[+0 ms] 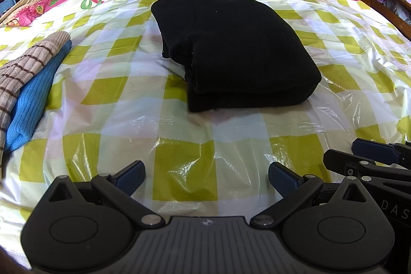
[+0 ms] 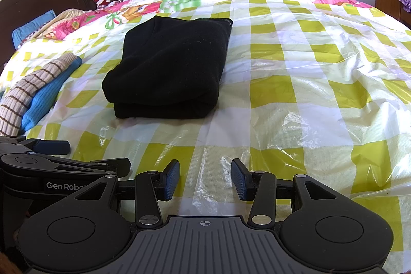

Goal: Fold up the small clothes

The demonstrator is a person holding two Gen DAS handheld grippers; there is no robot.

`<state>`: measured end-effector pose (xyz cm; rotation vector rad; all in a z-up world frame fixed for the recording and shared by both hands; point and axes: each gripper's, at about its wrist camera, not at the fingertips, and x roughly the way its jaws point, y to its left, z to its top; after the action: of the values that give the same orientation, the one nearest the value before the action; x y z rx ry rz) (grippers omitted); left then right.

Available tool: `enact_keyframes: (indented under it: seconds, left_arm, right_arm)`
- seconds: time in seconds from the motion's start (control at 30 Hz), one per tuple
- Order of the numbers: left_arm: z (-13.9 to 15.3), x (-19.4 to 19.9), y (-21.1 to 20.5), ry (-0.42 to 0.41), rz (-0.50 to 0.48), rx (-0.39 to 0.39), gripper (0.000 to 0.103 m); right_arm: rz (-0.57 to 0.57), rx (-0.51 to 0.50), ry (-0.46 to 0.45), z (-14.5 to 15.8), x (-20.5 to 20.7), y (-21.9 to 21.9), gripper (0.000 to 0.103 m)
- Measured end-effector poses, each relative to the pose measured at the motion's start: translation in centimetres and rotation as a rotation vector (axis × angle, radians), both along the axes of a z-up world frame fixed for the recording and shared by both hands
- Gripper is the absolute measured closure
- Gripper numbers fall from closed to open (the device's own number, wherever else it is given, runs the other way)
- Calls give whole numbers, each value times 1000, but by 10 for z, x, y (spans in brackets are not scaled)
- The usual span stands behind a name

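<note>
Here, a folded black sweater (image 1: 236, 50) lies mid-frame on the checked plastic-covered bed (image 1: 128, 99), both the left gripper (image 1: 206, 177) and right gripper (image 2: 205, 179) spread empty; next likely stacking it on the pile (image 1: 28, 84) at left.

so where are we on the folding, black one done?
Looks done: black garment lies folded in a compact stack on the checked plastic sheet. Striped and blue knits are piled at its side. In hand: nothing; left gripper and right gripper are open and empty. Nothing unfolded is in view.
</note>
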<state>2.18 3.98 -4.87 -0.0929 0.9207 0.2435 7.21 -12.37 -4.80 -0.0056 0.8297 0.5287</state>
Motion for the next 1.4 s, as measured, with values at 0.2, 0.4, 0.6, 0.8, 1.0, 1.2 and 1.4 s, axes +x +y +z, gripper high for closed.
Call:
enact_keyframes:
  seconds: [0.2, 0.4, 0.6, 0.8, 1.0, 1.2, 1.4]
  left_arm:
    - [0, 0, 0, 0, 0, 1, 0]
    - [0, 0, 0, 0, 0, 0, 0]
    - [0, 0, 0, 0, 1, 0, 0]
    - [-1, 0, 0, -1, 0, 1, 0]
    - [-1, -1, 0, -1, -1, 2, 0]
    - [1, -2, -1, -5, -5, 5, 0]
    - [1, -2, -1, -5, -6, 7, 0]
  right_arm:
    - [0, 0, 0, 0, 0, 0, 59]
    - [0, 0, 0, 0, 0, 0, 59]
    - [0, 0, 0, 0, 0, 0, 59]
    - [0, 1, 0, 0, 0, 0, 59]
    - [0, 0, 0, 0, 0, 0, 59]
    - [0, 0, 0, 0, 0, 0, 59]
    - [1, 0, 0, 0, -1, 0, 59]
